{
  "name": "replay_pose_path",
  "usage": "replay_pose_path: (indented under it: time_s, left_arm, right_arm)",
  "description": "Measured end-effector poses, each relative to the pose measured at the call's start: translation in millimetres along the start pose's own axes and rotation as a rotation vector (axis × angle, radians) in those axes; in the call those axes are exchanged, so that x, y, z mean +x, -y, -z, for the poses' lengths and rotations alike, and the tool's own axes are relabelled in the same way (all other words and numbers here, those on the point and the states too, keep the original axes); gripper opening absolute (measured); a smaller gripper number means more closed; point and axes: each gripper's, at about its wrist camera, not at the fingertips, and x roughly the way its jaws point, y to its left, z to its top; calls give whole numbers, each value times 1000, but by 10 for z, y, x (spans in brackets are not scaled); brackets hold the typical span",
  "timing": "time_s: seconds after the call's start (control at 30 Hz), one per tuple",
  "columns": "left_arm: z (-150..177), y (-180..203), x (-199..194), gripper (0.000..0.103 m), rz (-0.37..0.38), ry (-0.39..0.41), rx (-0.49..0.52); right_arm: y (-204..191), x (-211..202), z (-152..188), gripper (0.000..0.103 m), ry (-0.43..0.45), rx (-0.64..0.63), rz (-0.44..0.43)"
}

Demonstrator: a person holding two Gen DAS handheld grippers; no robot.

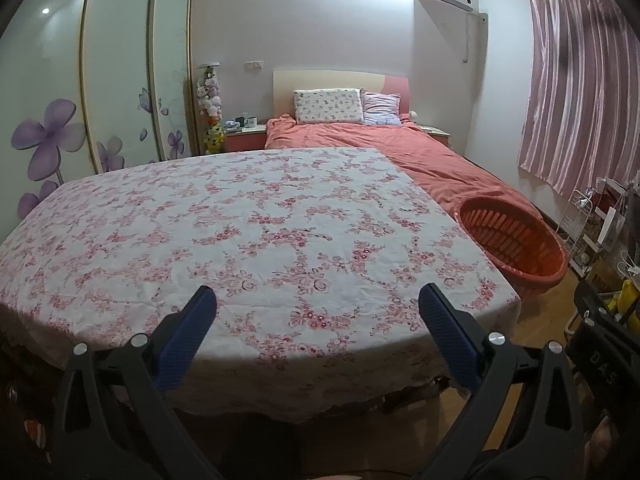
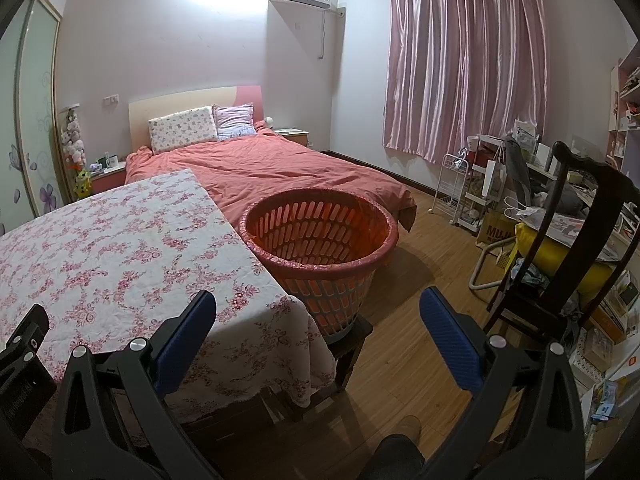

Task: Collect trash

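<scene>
A red slotted basket (image 2: pixel 320 240) lined with a pink bag stands on a dark stool at the table's right side; it also shows in the left wrist view (image 1: pixel 516 240). The table (image 1: pixel 248 224) wears a white cloth with pink flowers; no trash shows on it. My left gripper (image 1: pixel 318 300) is open and empty above the table's near edge. My right gripper (image 2: pixel 318 304) is open and empty, over the table's right corner, short of the basket. The other gripper's body shows at each view's edge (image 2: pixel 24 356).
A bed (image 2: pixel 280 168) with a red cover lies behind the table. A dark wooden chair (image 2: pixel 568 240) with a yellow cushion, a white rack (image 2: pixel 452 184) and a cluttered desk stand at the right. Wardrobe doors (image 1: pixel 112 72) line the left wall. Wood floor (image 2: pixel 420 280) lies between basket and chair.
</scene>
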Motion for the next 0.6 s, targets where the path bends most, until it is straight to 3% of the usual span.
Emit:
replay_pose_path:
  time_s: [0.6]
  left_arm:
    - [19,-5,19,99,4,-9,-5]
  right_arm:
    - [8,1,-1,101,-1,2,0]
